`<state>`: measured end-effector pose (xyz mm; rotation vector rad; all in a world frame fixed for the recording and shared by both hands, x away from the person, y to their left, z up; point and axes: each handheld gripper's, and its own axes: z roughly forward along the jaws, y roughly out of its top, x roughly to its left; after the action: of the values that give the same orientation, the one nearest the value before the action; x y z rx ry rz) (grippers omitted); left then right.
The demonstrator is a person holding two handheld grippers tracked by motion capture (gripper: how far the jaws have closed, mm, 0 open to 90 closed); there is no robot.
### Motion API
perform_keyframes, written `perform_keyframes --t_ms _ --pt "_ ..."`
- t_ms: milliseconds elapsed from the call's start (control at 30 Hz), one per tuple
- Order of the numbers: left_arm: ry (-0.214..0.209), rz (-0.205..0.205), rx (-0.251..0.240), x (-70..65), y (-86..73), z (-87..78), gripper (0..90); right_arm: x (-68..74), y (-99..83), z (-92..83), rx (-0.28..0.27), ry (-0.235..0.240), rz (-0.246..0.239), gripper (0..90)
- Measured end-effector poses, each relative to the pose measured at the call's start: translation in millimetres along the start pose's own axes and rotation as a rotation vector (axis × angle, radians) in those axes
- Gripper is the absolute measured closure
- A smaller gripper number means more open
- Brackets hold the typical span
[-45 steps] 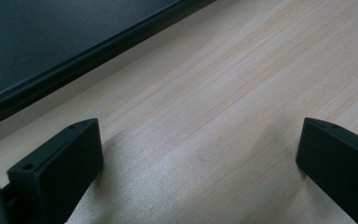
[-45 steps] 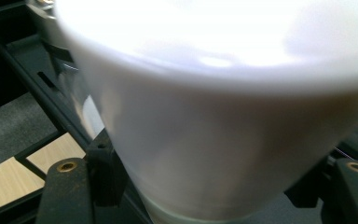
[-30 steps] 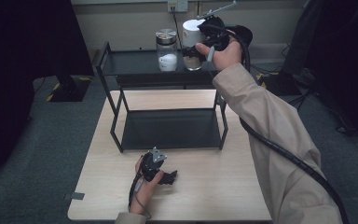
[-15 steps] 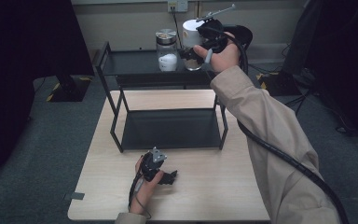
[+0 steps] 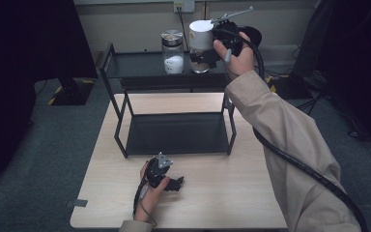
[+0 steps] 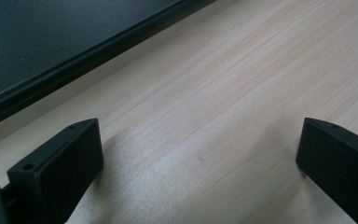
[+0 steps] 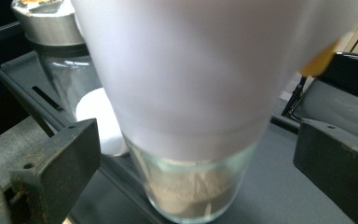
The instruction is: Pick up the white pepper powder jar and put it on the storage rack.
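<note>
A glass jar with a wide white cap (image 5: 200, 33) and brown contents (image 7: 191, 191) stands on the top shelf of a black rack (image 5: 140, 65). My right gripper (image 5: 200, 57) is level with it. Its jaws have just been opening and now stand wide on either side of the jar (image 7: 182, 93), with the pads off the glass. Beside it is a second jar with a metal lid (image 5: 172, 37) and white contents (image 7: 100, 121). My left gripper (image 5: 174, 183) rests on the wooden table (image 5: 222, 198) in front of the rack, open with nothing between its fingers (image 6: 65, 158).
The rack's lower tray (image 5: 174, 133) sits on the table, its dark edge (image 6: 74, 65) just ahead of the left gripper. A thick cable (image 5: 294, 159) trails from the right gripper along the sleeve. Grey carpet (image 5: 53, 154) surrounds the table.
The right gripper's jaws have opened off the white-capped jar, which stays on the top shelf. The left hand has not moved.
</note>
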<state>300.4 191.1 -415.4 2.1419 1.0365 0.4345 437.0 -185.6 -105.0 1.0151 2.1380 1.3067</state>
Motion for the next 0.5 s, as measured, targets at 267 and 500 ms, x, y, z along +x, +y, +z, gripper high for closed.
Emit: perform_keyframes --t_ms 267,500 --pt "0.0 0.0 0.0 -0.1 0.0 0.0 0.0 -4.8 -10.0 -10.5 -0.021 0.022 0.028 0.4" --pt "0.0 -0.003 -0.002 -0.2 -0.3 0.1 0.1 -4.1 -17.4 -18.8 -0.029 0.032 0.018 0.9"
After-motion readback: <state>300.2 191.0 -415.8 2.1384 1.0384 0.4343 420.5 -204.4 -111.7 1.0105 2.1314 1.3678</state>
